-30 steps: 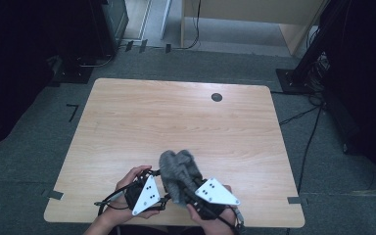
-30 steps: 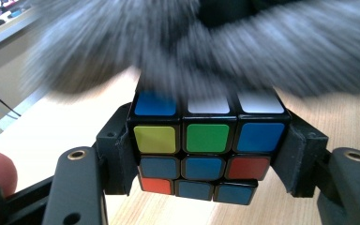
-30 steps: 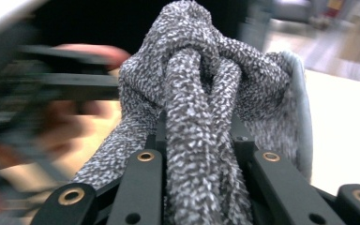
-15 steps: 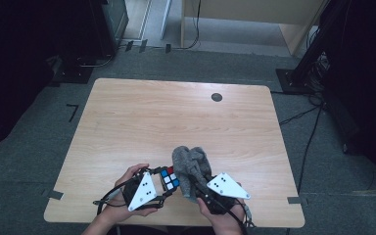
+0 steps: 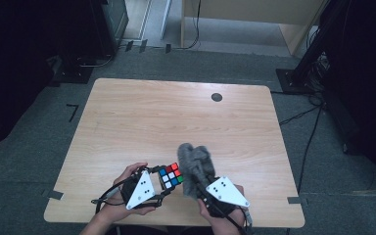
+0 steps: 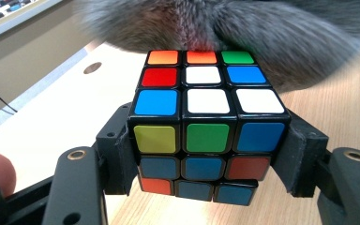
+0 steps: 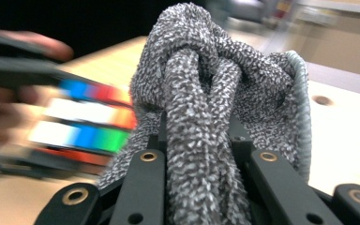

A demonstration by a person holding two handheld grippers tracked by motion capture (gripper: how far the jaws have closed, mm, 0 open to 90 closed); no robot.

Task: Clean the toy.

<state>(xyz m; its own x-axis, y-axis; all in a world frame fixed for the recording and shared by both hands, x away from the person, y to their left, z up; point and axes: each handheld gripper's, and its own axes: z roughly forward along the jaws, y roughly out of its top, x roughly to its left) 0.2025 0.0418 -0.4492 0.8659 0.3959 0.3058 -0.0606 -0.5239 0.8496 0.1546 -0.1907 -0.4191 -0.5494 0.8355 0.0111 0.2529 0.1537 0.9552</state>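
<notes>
Between the two black jaws of the left gripper [image 6: 206,183] sits a puzzle cube [image 6: 206,126] with many colored squares. The jaws press on the cube's two sides and clamp it tight. Its top face shows orange, green, red, white and blue squares. From above, the cube [image 5: 171,176] sticks out just past the front of the left gripper [image 5: 162,183], over the near edge of the wooden table [image 5: 142,122].

Right beside it, on the cube's far side, is a fuzzy gray cloth [image 5: 196,169]. The right gripper [image 5: 200,188] holds this cloth. In the right gripper view, the jaws are squeezed together on a thick bunch of the cloth [image 7: 201,140], and the rest of it puffs up in front of the jaws like a knot. The cloth looks to be touching the cube's side, or very nearly.

A person's hands hold both grippers at the near edge of the table. A small dark hole [image 5: 217,97] sits far ahead of both grippers.
</notes>
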